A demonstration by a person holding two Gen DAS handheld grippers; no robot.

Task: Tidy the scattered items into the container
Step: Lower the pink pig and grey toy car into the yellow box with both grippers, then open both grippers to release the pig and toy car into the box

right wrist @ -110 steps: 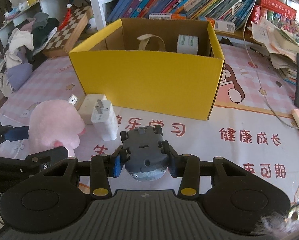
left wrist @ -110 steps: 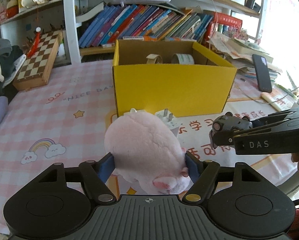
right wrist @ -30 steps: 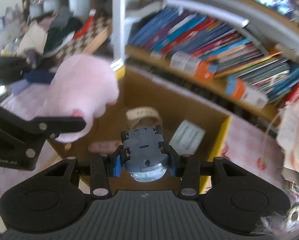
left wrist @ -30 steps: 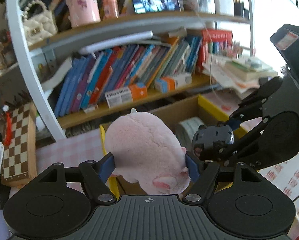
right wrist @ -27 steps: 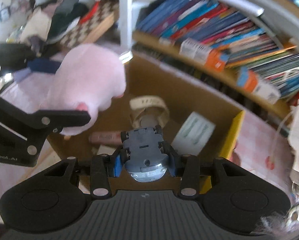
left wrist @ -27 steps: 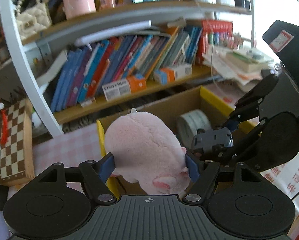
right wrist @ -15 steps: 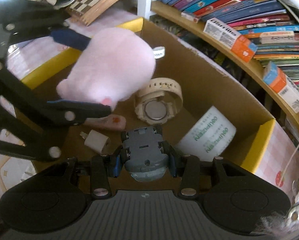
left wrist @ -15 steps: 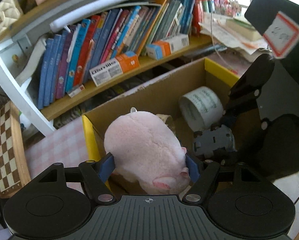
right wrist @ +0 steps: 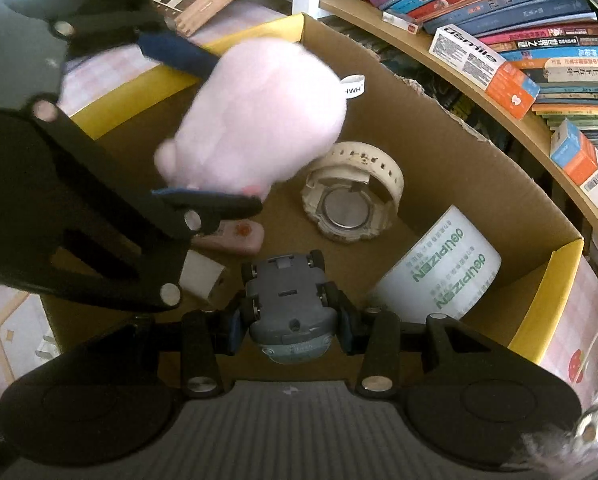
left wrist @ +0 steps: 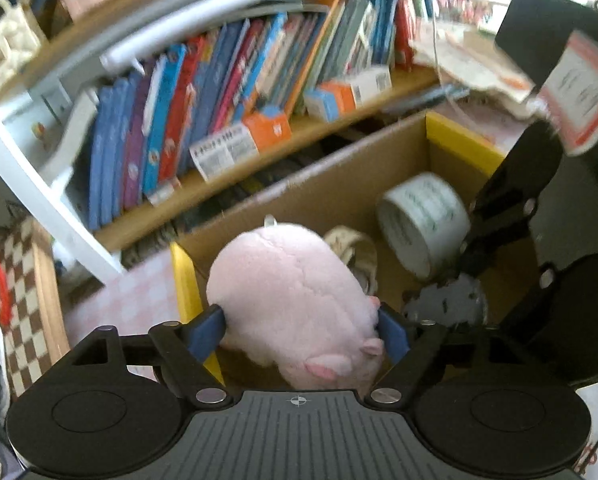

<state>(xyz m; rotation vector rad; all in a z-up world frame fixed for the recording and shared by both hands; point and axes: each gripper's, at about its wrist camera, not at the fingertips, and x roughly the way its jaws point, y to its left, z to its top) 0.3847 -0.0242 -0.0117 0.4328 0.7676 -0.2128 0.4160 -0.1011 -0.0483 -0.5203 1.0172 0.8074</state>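
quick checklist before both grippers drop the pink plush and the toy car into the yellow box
1. Pink plush over the yellow box opening: ok.
2. Left gripper releasing: jaws opening, plush between them; whether the pads have cleared it: cannot tell.
3. Grey toy car held by right gripper above the box floor: ok.
4. Bare floor under the car, between the tape roll and the white adapter: ok.
5. Plush landing spot: the watch lies close by, so cannot tell.
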